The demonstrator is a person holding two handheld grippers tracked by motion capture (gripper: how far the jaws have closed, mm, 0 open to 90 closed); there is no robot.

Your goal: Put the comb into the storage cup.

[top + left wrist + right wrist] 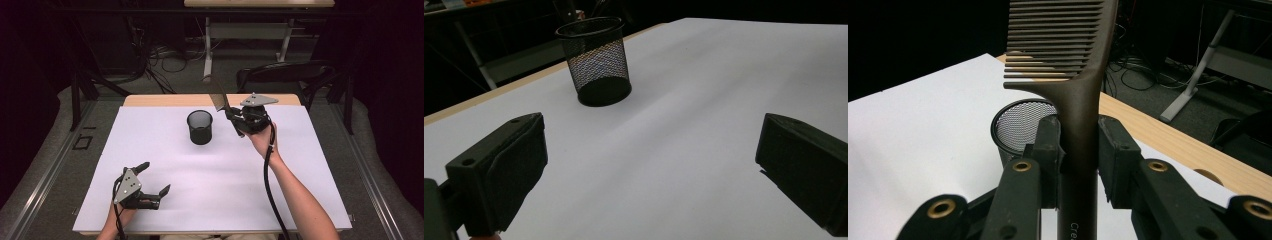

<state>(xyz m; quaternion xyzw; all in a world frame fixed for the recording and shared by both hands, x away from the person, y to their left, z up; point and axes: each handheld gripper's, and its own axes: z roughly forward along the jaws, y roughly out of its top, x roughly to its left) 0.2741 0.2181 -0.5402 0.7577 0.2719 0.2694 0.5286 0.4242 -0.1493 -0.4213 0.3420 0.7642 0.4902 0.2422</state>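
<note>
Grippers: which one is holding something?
The right gripper, up beside the mesh cup, is shut on a brown comb. The left gripper sits low near the table's front edge, jaws wide apart and empty.

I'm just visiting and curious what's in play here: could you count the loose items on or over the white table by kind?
Black wire-mesh cup, standing on the table: 1
Dark brown plastic comb, held up in the right gripper: 1
Total: 2
</note>
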